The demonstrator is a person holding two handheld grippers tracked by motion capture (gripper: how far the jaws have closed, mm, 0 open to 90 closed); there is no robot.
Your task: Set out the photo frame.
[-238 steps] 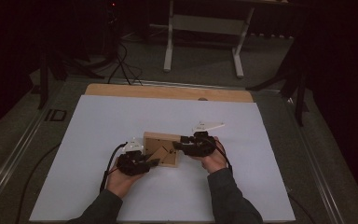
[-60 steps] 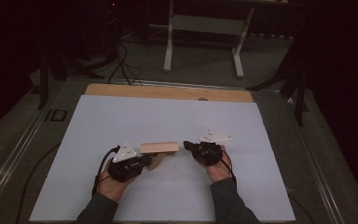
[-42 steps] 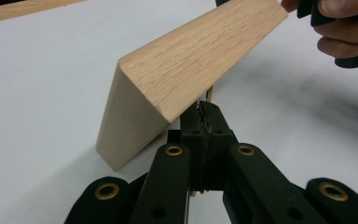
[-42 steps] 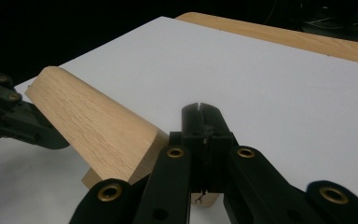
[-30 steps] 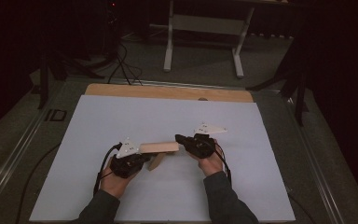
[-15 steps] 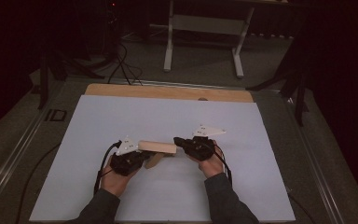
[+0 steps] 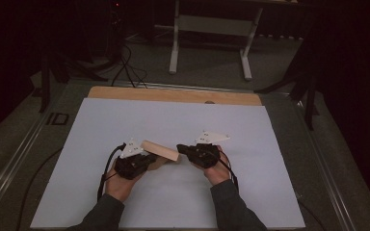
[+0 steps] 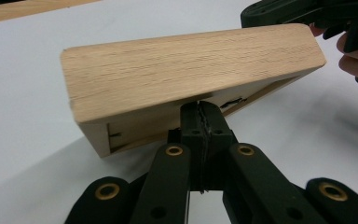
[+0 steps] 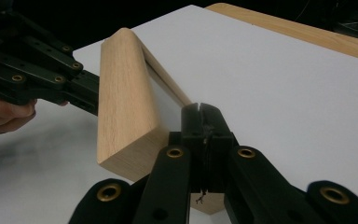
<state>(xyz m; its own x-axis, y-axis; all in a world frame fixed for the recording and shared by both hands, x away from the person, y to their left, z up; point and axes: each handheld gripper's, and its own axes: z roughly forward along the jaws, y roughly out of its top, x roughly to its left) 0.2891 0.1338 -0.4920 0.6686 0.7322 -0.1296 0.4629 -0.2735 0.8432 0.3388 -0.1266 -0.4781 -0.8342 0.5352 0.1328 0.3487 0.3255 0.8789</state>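
1. Hovering between the two grippers, a wooden frame [image 7: 160, 150] is tilted above the white sheet [image 7: 279, 163] that covers the table, nearer the sheet's near edge than its far edge and roughly midway between its left and right edges.
2. Left gripper [image 7: 147, 160]: in the high view it sits at the frame's left end, held in the person's left hand [image 7: 120, 180], with its grey plate on top.
3. In the left gripper view, its jaws stand pressed together, and their tips [image 8: 200, 116] meet the frame [image 8: 186, 70] at the lower inner edge of its rail; whether a thin lip of the frame is pinched between them I cannot tell.
4. Right gripper [image 7: 182, 149]: it meets the frame's right end in the high view, held in the person's right hand [image 7: 217, 171].
5. In the right gripper view, its jaws are likewise closed tight, their tips [image 9: 200, 119] lying against the frame's [image 9: 123, 107] inner edge beside a pale back panel [image 9: 165, 107]; a real pinch cannot be made out here either.
6. The frame's broad rounded rail faces up in both gripper views, with its recessed back turned toward the sheet.
7. A strip of bare wooden tabletop [image 7: 173, 95] shows along the sheet's far edge.
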